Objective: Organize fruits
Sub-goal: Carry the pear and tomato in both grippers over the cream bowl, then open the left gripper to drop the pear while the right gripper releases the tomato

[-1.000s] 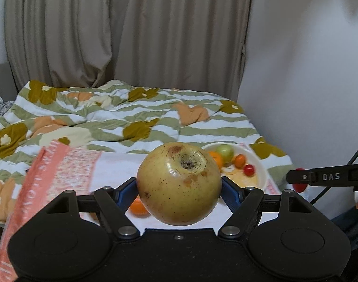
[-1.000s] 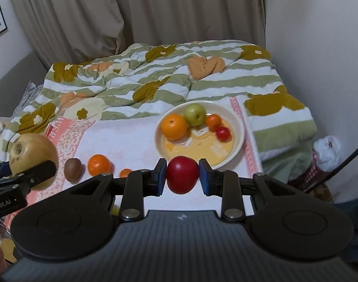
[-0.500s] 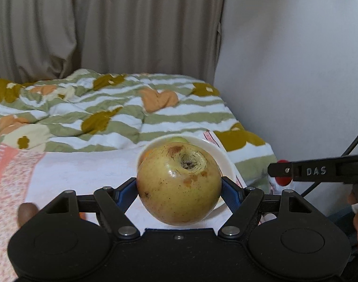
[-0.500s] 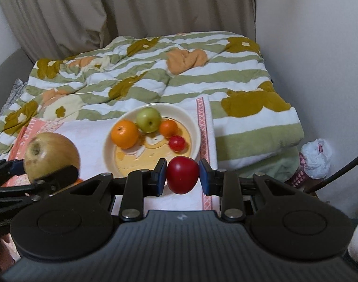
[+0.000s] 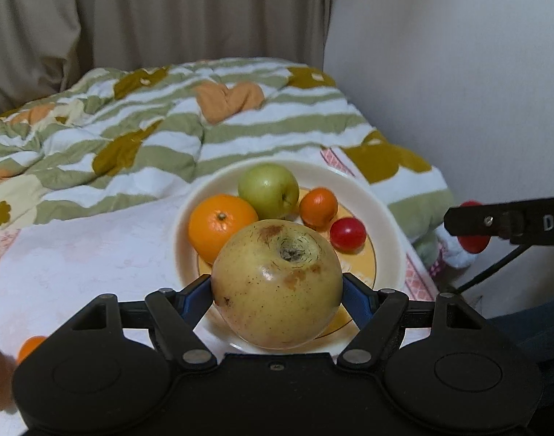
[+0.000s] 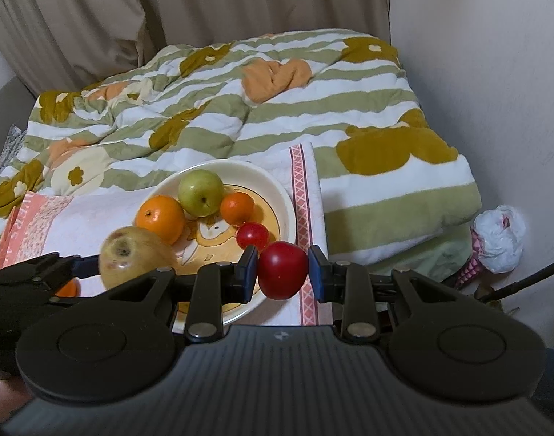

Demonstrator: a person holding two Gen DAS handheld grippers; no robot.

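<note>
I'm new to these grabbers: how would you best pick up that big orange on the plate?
Grip the big orange across its widest middle, coming from above. It is round, and the green apple crowds one flank, so set the jaws on the sides clear of it.

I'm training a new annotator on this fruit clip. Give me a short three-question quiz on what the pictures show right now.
1. True or false: the left tongs hold a yellowish pear in front of the plate.
2. How many fruits lie on the plate?
A. two
B. four
C. six
3. Fill in: the right tongs are shut on a ____ fruit.

Key
1. True.
2. B: a large orange, a green apple, a small orange and a small red fruit.
3. Red.
</note>
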